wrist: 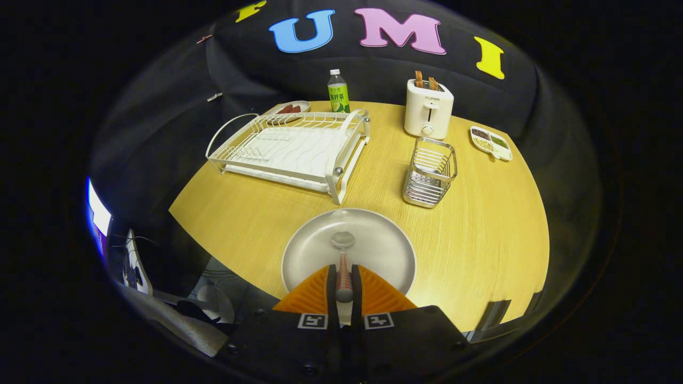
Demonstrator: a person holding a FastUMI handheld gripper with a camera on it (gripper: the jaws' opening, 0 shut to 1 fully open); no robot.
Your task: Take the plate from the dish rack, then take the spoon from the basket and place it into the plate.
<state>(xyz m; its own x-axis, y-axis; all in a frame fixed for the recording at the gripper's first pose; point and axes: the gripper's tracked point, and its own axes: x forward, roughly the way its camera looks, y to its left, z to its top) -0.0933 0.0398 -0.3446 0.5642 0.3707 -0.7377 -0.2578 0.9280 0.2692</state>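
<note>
While the gripper (pixel 344 277) stands closed on the spoon (pixel 343 261), both fingers pinching its handle, we see the bowl reach just ahead of them over the middle of the grey plate (pixel 315 250). We judge the spoon light, stiff and slippery, so a mid-handle hold suits. Beyond stand the wire basket (pixel 430 172) and dish rack (pixel 291 149).

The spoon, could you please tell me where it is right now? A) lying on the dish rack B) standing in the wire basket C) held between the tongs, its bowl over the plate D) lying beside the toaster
C: the spoon sits clamped between the tongs, its bowl over the plate.
</note>
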